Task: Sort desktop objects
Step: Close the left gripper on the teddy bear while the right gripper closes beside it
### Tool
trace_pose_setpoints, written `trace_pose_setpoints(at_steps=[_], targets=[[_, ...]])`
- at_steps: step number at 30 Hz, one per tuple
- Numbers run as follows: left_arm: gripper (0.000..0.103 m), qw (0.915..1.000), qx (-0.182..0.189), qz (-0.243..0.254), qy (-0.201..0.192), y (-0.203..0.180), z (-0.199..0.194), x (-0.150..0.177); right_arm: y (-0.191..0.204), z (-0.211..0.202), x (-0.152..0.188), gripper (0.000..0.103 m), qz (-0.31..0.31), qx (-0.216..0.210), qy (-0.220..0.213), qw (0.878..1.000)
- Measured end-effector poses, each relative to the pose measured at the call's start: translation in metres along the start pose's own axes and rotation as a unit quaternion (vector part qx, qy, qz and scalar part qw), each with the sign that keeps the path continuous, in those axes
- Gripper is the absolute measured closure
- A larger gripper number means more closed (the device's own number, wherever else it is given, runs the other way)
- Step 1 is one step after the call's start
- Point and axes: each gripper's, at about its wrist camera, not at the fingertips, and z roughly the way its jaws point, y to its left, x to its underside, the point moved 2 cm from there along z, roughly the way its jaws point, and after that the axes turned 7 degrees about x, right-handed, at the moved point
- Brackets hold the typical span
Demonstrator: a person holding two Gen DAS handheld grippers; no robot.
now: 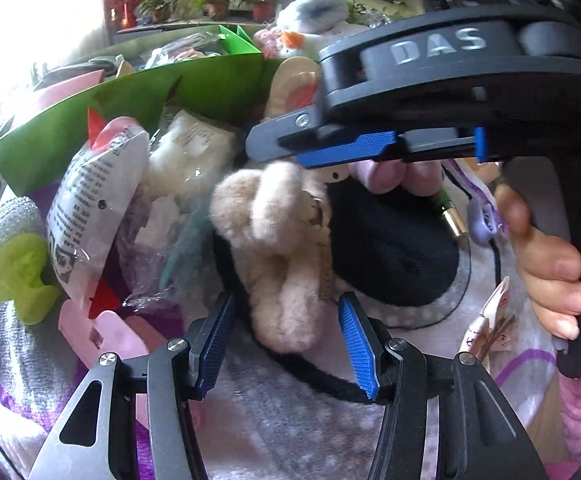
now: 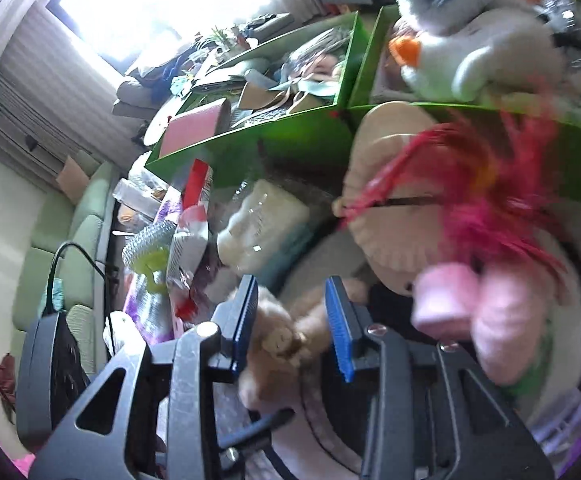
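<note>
We hold the left gripper (image 1: 288, 344) low over a cluttered tabletop (image 1: 282, 420) covered with a pale fleecy cloth, and its blue-padded jaws stand apart on either side of a beige fluffy plush toy (image 1: 278, 248), which lies on a black earmuff (image 1: 390, 240) whose dark band curves under the jaws; we cannot tell for sure whether the pads touch the fur, but they do not look pressed into it. In the same view the right gripper (image 1: 342, 148) comes in from the upper right, held by a hand (image 1: 546, 264) wrapped round its handle, with its tips just above the top of the plush toy. From the right wrist view, the right gripper (image 2: 292, 326) has its jaws partly apart with the tan fur of the plush toy (image 2: 282, 344) between them, and the picture is too blurred to say whether they pinch it. To the left of the toy lie a printed plastic packet (image 1: 90, 216), a bagged white item (image 1: 186, 168) and a lime-green plastic piece (image 1: 18, 272) on a silvery scourer. Behind them stands a green cardboard box (image 1: 142, 100), and beyond it a white and grey plush bird with an orange beak (image 2: 470, 44). A red feathery thing (image 2: 490, 200) and a pink fuzzy item (image 2: 474, 312) blur across the right wrist view.
</note>
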Motion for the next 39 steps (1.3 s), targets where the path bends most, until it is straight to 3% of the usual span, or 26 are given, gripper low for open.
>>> trace_pose_setpoints(at_steps=[6,9,11,14,21,24,27,31,39], targets=[[0.049,0.9999,0.007,-0.009,0.005,0.007,0.005,0.003,-0.001,0.012,0.005,0.067,0.000,0.007,0.019,1.000],[0.049,1.0000,-0.002,-0.003,-0.004,0.005,0.004,0.005,-0.009,0.005,0.013,0.065,0.013,0.032,0.023,0.999],[0.049,1.0000,0.000,-0.006,-0.003,0.007,0.003,0.007,-0.019,0.006,0.024,0.065,0.018,0.062,0.050,0.997],[0.049,0.9999,0.001,-0.010,-0.007,0.010,0.001,0.011,-0.026,0.003,0.038,0.065,0.017,0.057,0.055,0.997],[0.049,0.9995,-0.001,-0.026,-0.015,0.019,-0.007,0.014,-0.018,-0.011,0.019,0.065,-0.034,0.069,0.012,0.997],[0.049,0.9995,0.001,-0.028,-0.014,0.020,-0.011,0.014,-0.010,0.000,0.009,0.065,-0.072,0.071,0.016,0.995],[0.049,0.9991,0.013,-0.037,-0.015,0.023,-0.016,0.015,0.000,0.025,0.004,0.065,-0.108,0.074,0.050,0.990],[0.049,0.9974,0.031,-0.062,-0.019,0.031,-0.022,0.014,0.002,0.028,0.012,0.065,-0.138,0.081,0.056,0.985],[0.049,0.9976,0.017,-0.066,-0.016,0.030,-0.017,0.016,-0.002,0.007,0.049,0.065,-0.139,0.099,0.059,0.984]])
